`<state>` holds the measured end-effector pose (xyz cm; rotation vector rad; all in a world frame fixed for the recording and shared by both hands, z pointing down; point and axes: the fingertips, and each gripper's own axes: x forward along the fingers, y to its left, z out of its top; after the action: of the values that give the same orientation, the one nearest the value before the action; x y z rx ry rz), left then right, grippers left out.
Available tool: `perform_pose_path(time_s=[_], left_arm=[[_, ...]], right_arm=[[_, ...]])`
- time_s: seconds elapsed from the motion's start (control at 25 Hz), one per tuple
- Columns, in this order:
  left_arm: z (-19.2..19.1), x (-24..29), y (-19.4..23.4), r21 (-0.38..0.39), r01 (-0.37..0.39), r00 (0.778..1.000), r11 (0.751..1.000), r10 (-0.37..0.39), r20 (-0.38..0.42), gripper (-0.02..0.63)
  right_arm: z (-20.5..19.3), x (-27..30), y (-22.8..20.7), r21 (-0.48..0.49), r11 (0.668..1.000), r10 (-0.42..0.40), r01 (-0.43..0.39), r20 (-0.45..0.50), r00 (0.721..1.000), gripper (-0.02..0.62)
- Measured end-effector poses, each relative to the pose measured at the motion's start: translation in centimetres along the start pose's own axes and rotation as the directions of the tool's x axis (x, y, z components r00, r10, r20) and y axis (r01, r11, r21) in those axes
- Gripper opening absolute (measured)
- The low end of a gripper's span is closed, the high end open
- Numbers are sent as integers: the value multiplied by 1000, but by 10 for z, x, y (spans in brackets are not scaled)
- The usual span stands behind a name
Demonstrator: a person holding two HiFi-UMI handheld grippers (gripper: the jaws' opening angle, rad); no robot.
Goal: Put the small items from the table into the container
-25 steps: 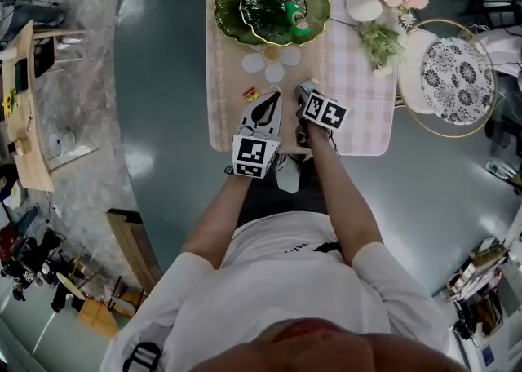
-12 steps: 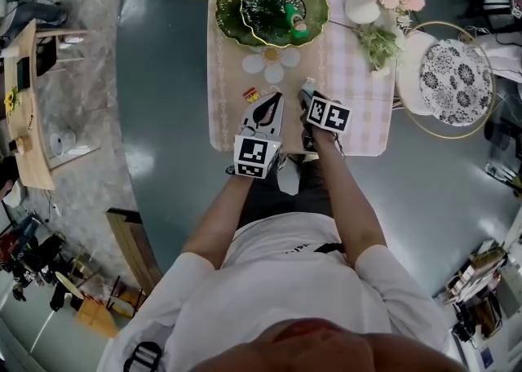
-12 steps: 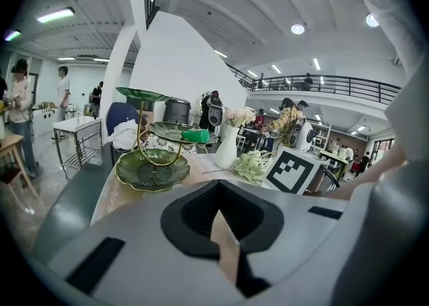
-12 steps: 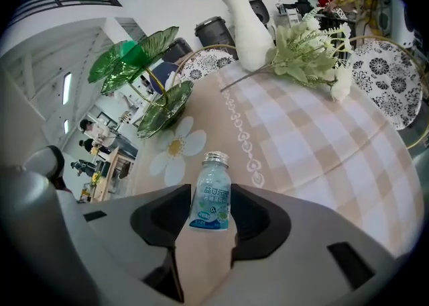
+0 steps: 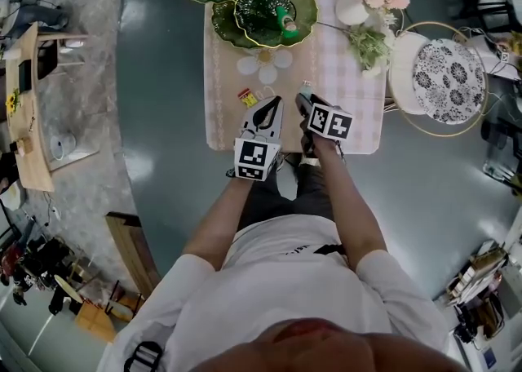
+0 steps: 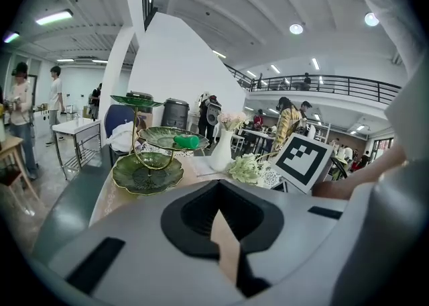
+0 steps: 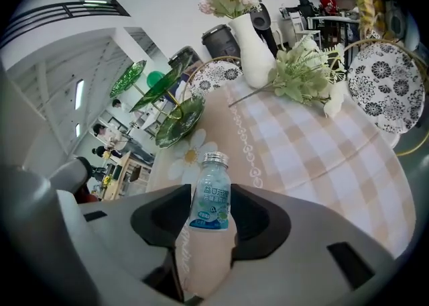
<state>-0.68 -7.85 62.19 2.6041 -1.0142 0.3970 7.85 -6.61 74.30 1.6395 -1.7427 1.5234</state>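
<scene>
Head view: at the lower edge of the table, right gripper clamped on a small bottle, cap toward the top of the frame. Just to its left, left gripper, jaws together, empty. Green tiered dish at upper middle, well apart.

Left gripper view: jaws closed on nothing.

Right gripper view: small bottle at centre, long axis nearly upright in the frame, silver cap up. Lower half pressed between both pads, upper half beyond the jaw tips.
</scene>
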Motion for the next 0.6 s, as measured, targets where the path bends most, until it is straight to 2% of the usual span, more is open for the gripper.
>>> perform_pose_path(time_s=[0.6], left_arm=[[39,-14,-23,14,-32,998,999,31,61,6]], right_arm=[[32,-68,32,-52,995,86,-82,87,992,198]])
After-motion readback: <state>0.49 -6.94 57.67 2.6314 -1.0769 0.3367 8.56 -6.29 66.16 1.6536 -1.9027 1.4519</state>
